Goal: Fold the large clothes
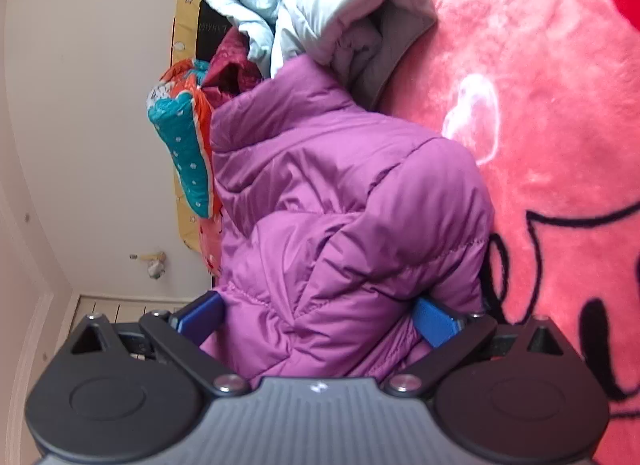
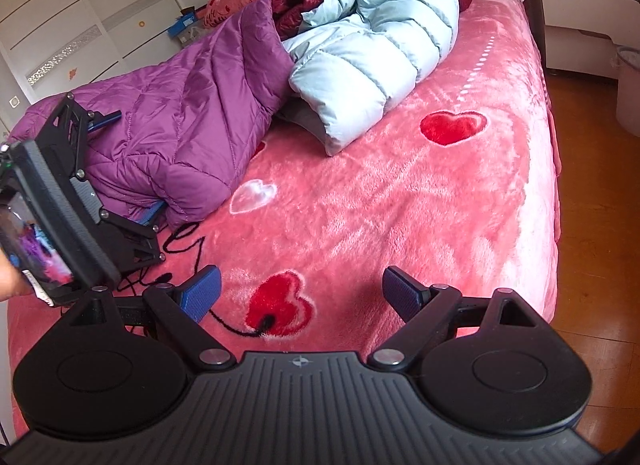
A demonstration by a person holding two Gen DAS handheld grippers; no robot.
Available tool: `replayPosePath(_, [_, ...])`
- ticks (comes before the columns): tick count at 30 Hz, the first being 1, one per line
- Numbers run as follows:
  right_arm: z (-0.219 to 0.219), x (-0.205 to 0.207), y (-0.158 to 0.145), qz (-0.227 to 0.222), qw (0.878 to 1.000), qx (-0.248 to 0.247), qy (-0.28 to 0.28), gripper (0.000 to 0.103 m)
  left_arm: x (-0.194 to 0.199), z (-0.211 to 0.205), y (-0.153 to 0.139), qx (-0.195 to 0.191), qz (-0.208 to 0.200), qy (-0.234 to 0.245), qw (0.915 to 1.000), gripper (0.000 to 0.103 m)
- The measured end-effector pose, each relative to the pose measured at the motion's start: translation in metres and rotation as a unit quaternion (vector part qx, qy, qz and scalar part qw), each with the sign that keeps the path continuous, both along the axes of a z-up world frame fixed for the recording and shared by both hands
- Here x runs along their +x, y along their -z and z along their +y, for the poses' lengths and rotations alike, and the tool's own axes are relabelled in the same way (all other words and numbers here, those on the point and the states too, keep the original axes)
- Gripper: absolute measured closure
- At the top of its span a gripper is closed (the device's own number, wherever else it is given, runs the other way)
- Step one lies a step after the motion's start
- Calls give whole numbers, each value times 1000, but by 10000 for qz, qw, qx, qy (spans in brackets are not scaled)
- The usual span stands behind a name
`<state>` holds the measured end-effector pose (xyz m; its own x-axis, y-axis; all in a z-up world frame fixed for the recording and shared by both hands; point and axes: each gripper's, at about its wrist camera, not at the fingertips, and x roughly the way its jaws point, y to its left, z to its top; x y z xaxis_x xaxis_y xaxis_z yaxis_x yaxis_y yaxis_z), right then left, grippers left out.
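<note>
Purple jacket [image 1: 344,201] bulges between left claw [image 1: 320,317] fingers, right claw [image 2: 301,291] empty

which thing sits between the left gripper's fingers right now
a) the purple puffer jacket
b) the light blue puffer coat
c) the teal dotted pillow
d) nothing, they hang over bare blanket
a: the left wrist view shows the purple puffer jacket bulging between the blue fingers of the left gripper, while the light blue puffer coat lies further off.
</note>
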<state>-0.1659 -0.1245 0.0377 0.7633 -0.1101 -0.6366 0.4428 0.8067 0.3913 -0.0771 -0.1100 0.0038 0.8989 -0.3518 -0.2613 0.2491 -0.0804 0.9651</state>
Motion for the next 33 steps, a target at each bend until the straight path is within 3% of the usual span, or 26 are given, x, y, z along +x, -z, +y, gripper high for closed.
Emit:
replayPosePath(3, [-1,2,2,36,10000,-7,-6,0,5,-3,-2,-236,142,-122,9995,14])
replayPosePath(5, [-1,3,3,66,10000,-25,-12,0,5,-5,-14,-688,413,-292,9963,40])
replayPosePath(6, [-1,3,4,82,10000,-32,-18,0,5,-5,-20,-980,543,-386,9929,45])
replayPosePath(9, [-1,5,6,147,9999,-78,-30,0,5,-4,-38,-1798,812,-646,9782,66])
replayPosePath(12, [0,6,7,174,9997,-148,-47,0,1,6,-63,-2708,1076,-845,9529,79])
replayPosePath(16, [3,9,8,247,9993,-269,-97,0,3,38,-109,-4075,1575,-1179,8918,85])
replayPosePath(21, [10,12,11,371,9980,-493,-158,0,16,93,-152,-5243,1706,-1524,8203,88])
replayPosePath(26, [17,16,14,463,9965,-666,-210,0,36,164,-172,-6133,1719,-1968,7453,89])
replayPosePath(29, [21,18,16,510,9954,-772,-233,0,55,211,-170,-6606,1712,-2339,6926,89])
replayPosePath(33, [23,22,18,593,9938,-910,-257,0,84,261,-158,-6901,1563,-2936,6428,89])
